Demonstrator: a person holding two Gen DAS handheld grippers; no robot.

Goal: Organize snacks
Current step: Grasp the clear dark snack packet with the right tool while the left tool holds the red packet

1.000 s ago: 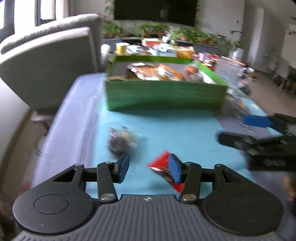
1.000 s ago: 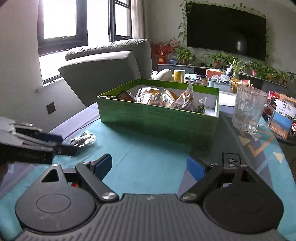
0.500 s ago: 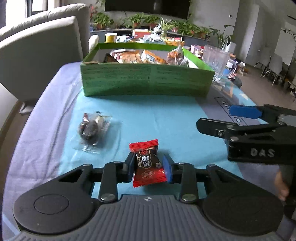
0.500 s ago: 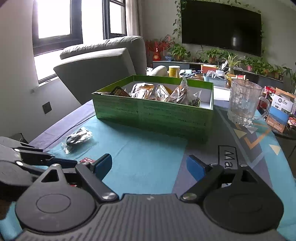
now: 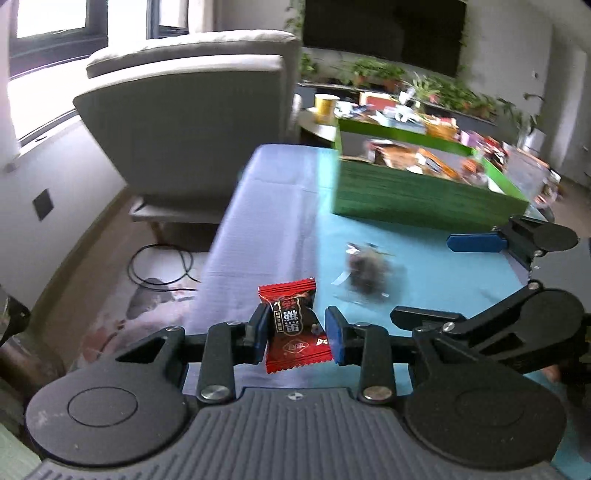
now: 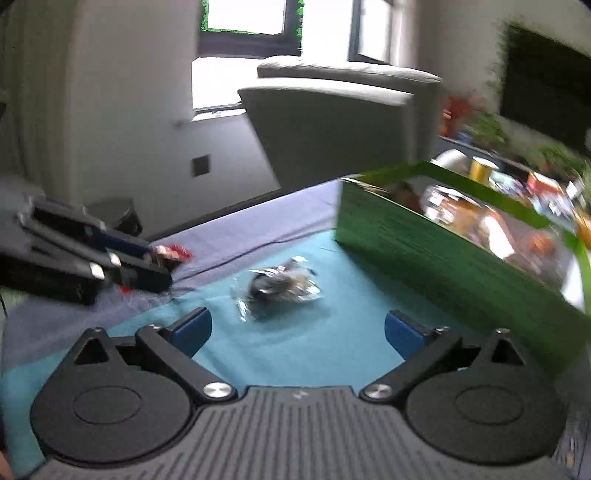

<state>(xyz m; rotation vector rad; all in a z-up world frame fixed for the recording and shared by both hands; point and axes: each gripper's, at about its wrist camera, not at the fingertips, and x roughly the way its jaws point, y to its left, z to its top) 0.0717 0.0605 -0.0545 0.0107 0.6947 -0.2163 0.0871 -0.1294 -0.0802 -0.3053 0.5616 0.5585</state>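
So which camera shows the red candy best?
The left wrist view: the red candy sits close and sharp between the left gripper fingers, label readable. The right wrist view shows only a small, blurry red edge poking past those fingers.

grey armchair (image 5: 192,122) | bright window (image 6: 243,16) | wall screen (image 5: 384,33), perhaps a TV

Teal-clothed table (image 5: 424,266) carries green box (image 5: 413,195) and clear packet (image 5: 367,275).
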